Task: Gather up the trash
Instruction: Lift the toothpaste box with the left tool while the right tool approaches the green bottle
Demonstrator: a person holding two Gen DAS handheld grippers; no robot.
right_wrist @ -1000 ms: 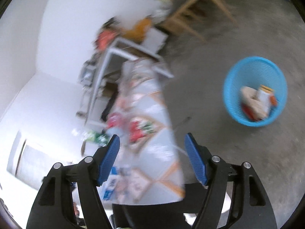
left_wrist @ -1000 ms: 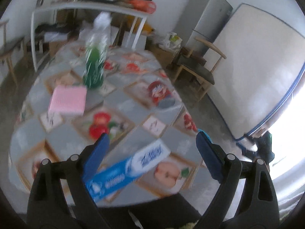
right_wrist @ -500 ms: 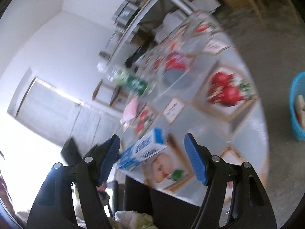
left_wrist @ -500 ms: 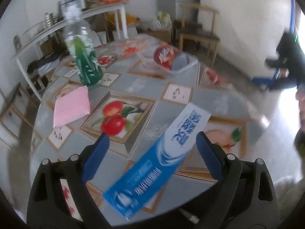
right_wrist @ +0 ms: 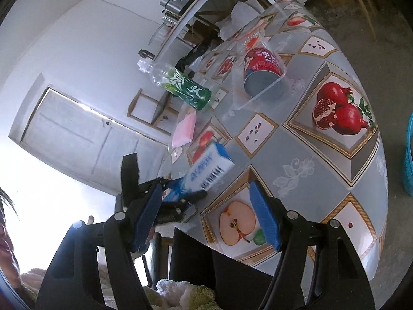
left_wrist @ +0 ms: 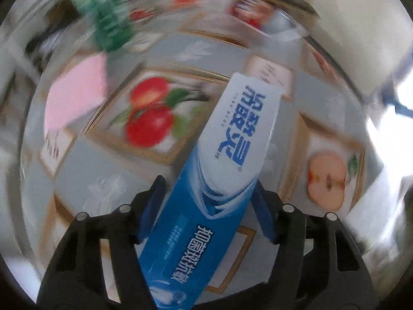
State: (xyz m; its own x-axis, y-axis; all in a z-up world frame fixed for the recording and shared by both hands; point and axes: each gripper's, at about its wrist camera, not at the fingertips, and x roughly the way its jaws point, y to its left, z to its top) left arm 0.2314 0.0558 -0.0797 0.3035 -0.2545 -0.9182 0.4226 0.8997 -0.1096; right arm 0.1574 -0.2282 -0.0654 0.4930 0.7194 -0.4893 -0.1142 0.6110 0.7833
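From my remote seat: my left gripper (left_wrist: 206,201) points steeply down over the blue-and-white toothpaste box (left_wrist: 219,170), its jaws closing with the box between them. The right pad looks to touch the box's edge, while a gap shows at the left pad, so I judge it not yet clamped. The box lies flat and slantwise on the fruit-print table (right_wrist: 322,180), near the edge closest to me, which is likely why I take it first and from above.

My right gripper (right_wrist: 206,219) hangs empty, jaws apart, low over the same edge above a printed halved apple, kept clear of the left.

Farther in lies a pink packet (right_wrist: 184,130), flat beside the box's far end. Beyond it stand a green-labelled clear bottle (right_wrist: 180,84) and, to its right, a red can (right_wrist: 262,71) inside a clear plastic container, both apart from the box.

At the right rim of the right-wrist view, a sliver of the blue basket (right_wrist: 409,160) shows on the floor beside the table, presumably where this trash goes. Cluttered shelving stands behind the table.
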